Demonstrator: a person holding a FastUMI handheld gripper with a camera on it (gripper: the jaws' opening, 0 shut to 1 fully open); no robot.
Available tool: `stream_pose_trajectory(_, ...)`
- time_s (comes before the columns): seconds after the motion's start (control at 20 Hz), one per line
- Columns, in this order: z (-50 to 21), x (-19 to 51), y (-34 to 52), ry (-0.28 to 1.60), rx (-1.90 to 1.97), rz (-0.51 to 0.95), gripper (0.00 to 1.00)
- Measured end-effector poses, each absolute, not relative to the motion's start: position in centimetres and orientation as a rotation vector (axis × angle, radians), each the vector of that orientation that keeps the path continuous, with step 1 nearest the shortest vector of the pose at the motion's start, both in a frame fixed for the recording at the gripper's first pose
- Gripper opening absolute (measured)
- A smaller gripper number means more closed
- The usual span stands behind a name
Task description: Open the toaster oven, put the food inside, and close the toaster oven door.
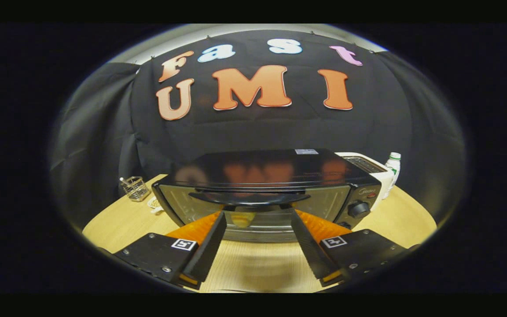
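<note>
Oven point(262, 176) sits on the table point(117, 224) just ahead of the claw point(257, 212), door shut; its handle point(253, 198) runs across right at the fingertips; something pale yellow point(241, 219) shows through the glass between the fingers; the claw is spread wide, gripping nothing; bare tabletop lies below the fingers; a wire basket point(134, 188) stands left of the oven, a white appliance point(374, 169) and bottle point(393, 169) to its right; the claw points level at the door.
</note>
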State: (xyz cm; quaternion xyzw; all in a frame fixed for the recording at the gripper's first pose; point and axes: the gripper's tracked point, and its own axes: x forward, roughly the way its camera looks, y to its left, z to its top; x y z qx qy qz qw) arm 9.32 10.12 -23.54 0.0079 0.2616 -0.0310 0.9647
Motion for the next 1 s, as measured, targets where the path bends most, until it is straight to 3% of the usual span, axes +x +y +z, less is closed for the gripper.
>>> stream_pose_trajectory(0.65, -9.6, 4.6, 7.9, 0.085, -0.006, -0.045, 0.91)
stream_pose_trajectory(1.0, -4.9, 1.8, 8.6, 0.003, -0.02, 0.016, 0.93)
